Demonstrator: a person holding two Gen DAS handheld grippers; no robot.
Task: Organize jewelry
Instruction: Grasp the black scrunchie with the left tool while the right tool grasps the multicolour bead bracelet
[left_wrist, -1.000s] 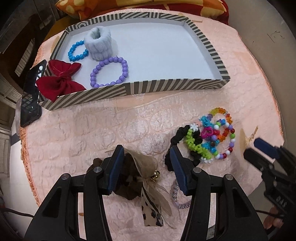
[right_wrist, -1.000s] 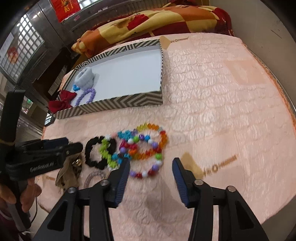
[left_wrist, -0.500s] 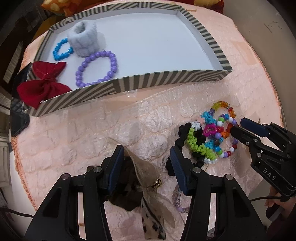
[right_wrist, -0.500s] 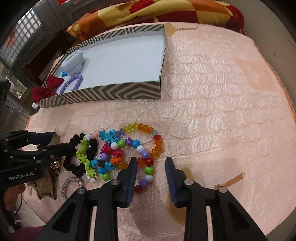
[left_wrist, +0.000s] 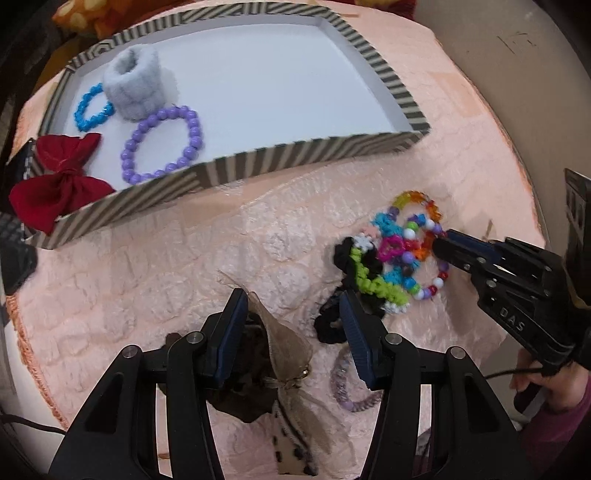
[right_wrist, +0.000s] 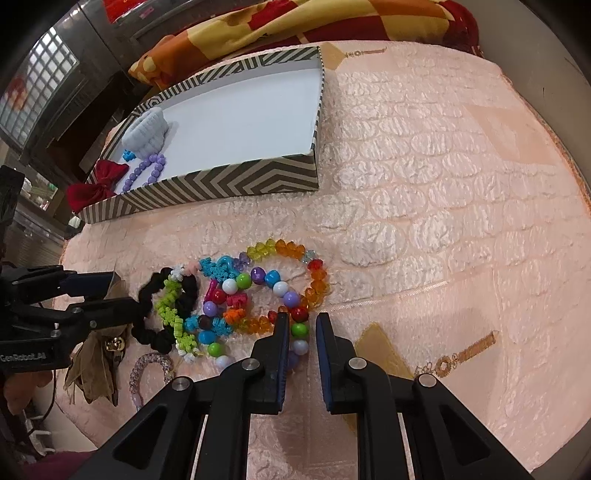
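A striped tray (left_wrist: 295, 157) holds a red bow (left_wrist: 59, 181), a purple bead bracelet (left_wrist: 162, 144), a blue bracelet (left_wrist: 90, 109) and a grey scrunchie (left_wrist: 136, 88). On the pink cloth lies a pile of bracelets: a multicolour round-bead bracelet (right_wrist: 280, 288), an orange crystal one (right_wrist: 314, 284), a green one (right_wrist: 171, 310) and a black scrunchie (right_wrist: 159, 332). My right gripper (right_wrist: 302, 325) has its jaws narrowed around beads of the multicolour bracelet. My left gripper (left_wrist: 291, 317) is open over a brown bow (left_wrist: 284, 354).
A lilac spiral hair tie (left_wrist: 347, 387) lies by the left gripper's right finger. A patterned blanket (right_wrist: 295, 26) lies beyond the tray. The round table's edge (left_wrist: 22, 332) is close on the left. A dark phone (left_wrist: 14, 258) sits beside the tray.
My right gripper has moved forward onto the bracelet pile and its jaws have narrowed around the multicolour beads. My left gripper has edged forward over the brown bow, still open.
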